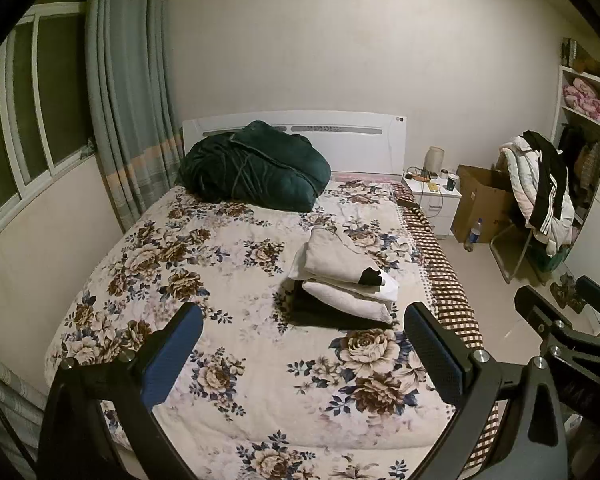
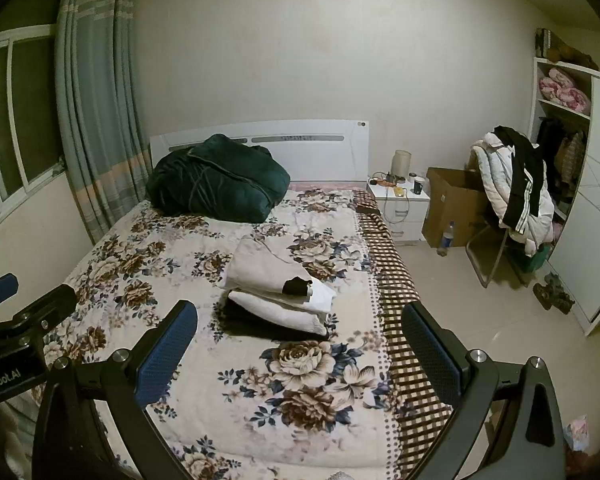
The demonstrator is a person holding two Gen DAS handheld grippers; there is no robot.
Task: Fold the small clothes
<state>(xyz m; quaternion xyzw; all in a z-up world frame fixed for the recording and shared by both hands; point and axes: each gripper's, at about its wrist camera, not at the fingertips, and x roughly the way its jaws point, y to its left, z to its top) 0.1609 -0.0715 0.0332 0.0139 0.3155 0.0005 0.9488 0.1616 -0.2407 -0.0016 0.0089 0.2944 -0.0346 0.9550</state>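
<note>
both my grippers, left gripper (image 1: 300, 356) and right gripper (image 2: 300, 350), are wide apart and hold nothing, above the bed (image 1: 236, 340). folded clothes (image 1: 344, 276) lie stacked near its right edge. folding looks finished; next i would need another garment.

Black claw (image 1: 304, 354), blue pads (image 1: 172, 360)
</note>
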